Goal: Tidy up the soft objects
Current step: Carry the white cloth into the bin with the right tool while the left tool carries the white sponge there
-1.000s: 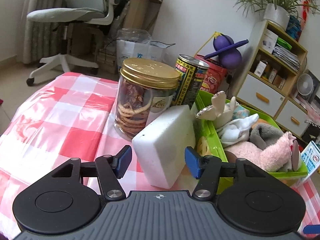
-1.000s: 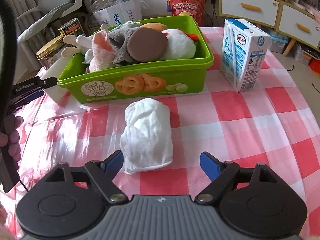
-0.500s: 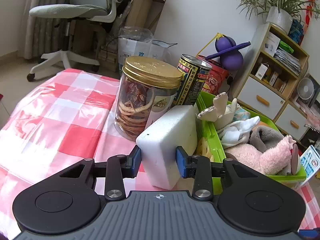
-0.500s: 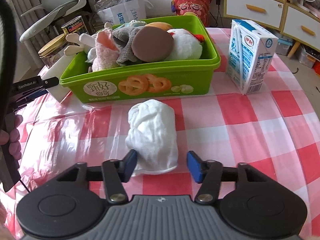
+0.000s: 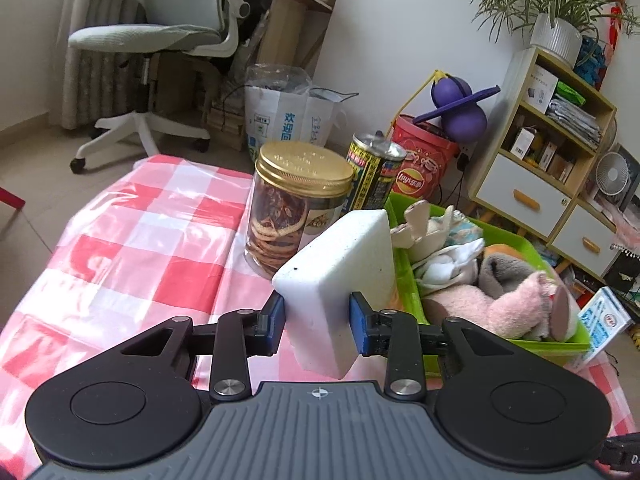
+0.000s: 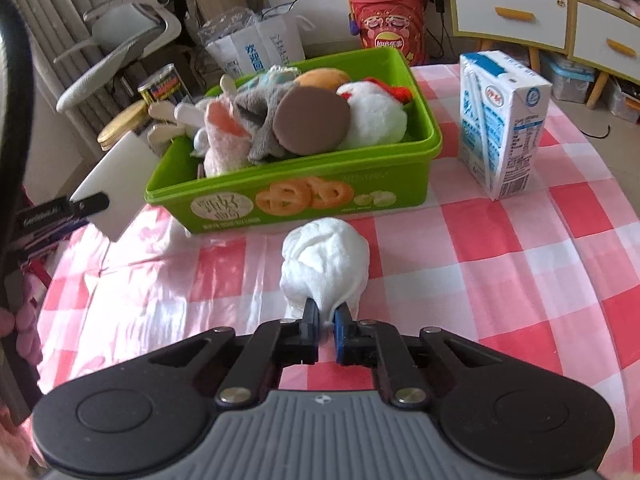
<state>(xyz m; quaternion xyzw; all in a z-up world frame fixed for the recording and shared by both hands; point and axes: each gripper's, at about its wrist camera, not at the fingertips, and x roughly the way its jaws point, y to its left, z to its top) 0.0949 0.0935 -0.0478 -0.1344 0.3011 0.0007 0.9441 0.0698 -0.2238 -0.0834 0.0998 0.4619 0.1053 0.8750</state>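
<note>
A white sponge block (image 5: 340, 264) is pinched between the blue pads of my left gripper (image 5: 316, 320), whose jaws are still closing a little; it hangs tilted just left of the green box (image 5: 404, 280). In the right wrist view the same sponge (image 6: 116, 184) shows at the box's left end. My right gripper (image 6: 327, 320) is shut on the near end of a bunched white cloth (image 6: 326, 264), which lies on the checked tablecloth in front of the green box (image 6: 304, 196). The box holds several plush toys (image 6: 304, 120).
A gold-lidded jar (image 5: 296, 208) and a tall can (image 5: 372, 172) stand behind the sponge. A milk carton (image 6: 500, 120) stands right of the box. Beyond the table are an office chair (image 5: 160, 36), a paper bag and a shelf unit (image 5: 552, 152).
The left jaws closed onto the sponge and raised it off the table. The right jaws closed from wide apart onto the cloth's near end, bunching it.
</note>
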